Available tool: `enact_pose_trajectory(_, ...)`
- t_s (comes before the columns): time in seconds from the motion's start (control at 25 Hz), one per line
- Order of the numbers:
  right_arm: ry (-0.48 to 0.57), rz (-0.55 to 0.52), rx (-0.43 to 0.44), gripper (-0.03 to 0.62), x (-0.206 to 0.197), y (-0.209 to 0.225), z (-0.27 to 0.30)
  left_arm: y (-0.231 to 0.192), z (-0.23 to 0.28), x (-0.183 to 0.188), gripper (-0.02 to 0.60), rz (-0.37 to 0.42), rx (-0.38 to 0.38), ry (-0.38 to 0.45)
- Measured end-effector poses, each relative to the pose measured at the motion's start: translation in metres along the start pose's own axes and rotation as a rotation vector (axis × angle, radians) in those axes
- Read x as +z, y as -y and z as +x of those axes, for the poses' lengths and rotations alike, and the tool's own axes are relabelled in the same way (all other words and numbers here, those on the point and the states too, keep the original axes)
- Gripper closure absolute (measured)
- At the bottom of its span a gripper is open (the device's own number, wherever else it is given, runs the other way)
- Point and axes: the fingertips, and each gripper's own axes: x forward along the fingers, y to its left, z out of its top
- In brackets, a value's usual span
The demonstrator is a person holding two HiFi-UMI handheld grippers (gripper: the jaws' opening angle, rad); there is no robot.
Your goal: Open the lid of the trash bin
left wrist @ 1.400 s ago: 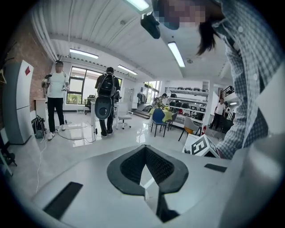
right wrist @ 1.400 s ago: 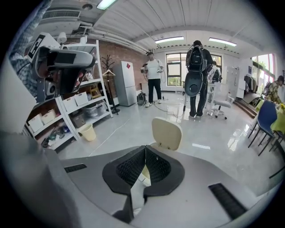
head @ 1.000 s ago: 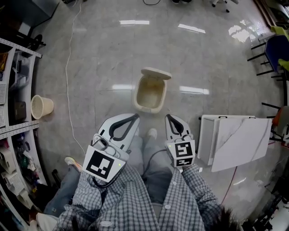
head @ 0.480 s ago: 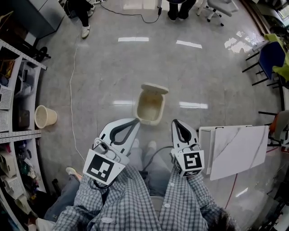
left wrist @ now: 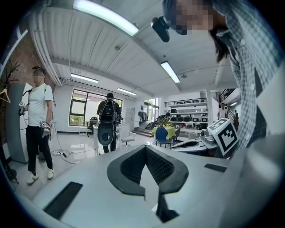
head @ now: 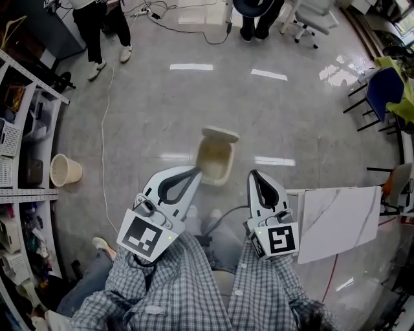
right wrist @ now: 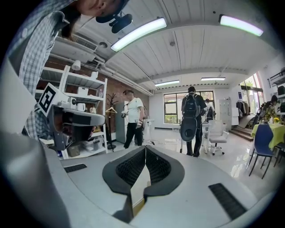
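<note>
A cream trash bin stands on the grey floor straight ahead, its lid tipped back at the far side so the inside shows. My left gripper is held near my body with its tip just left of the bin's near corner, shut with nothing in it. My right gripper is level with it on the right, shut and empty too. Both gripper views point out across the room: the left gripper and right gripper show jaws closed tip to tip, and the bin is hidden there.
A white folded table lies on the floor at the right. Metal shelves line the left, with a beige basket beside them. A white cable runs down the floor. People and office chairs stand at the far end.
The head view has tilted up, so the bin sits further away in the picture and more of the room and the people show. Both grippers stay shut, held close to my body.
</note>
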Motion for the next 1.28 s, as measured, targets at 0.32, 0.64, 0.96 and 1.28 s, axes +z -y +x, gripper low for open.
enact_pose_trajectory(0.32, 0.056, -0.021, 0.025, 0.576, 0.025, -0.012, -0.007, 0.006, -0.002, 0.004, 0.577, 0.001, -0.026, 0.016)
enact_pose_trajectory(0.64, 0.06, -0.032, 0.035, 0.576, 0.027, -0.02, -0.011, 0.012, -0.003, 0.005, 0.577, 0.023, -0.049, 0.016)
enact_pose_trajectory(0.96, 0.048, -0.038, 0.029, 0.576, 0.023, -0.019, -0.012, 0.014, -0.004, 0.003, 0.577, 0.029, -0.053, 0.008)
enact_pose_trajectory(1.28, 0.04, -0.039, 0.034, 0.576, 0.022, -0.022, -0.011, 0.014, -0.004, 0.001, 0.577, 0.028, -0.054, 0.004)
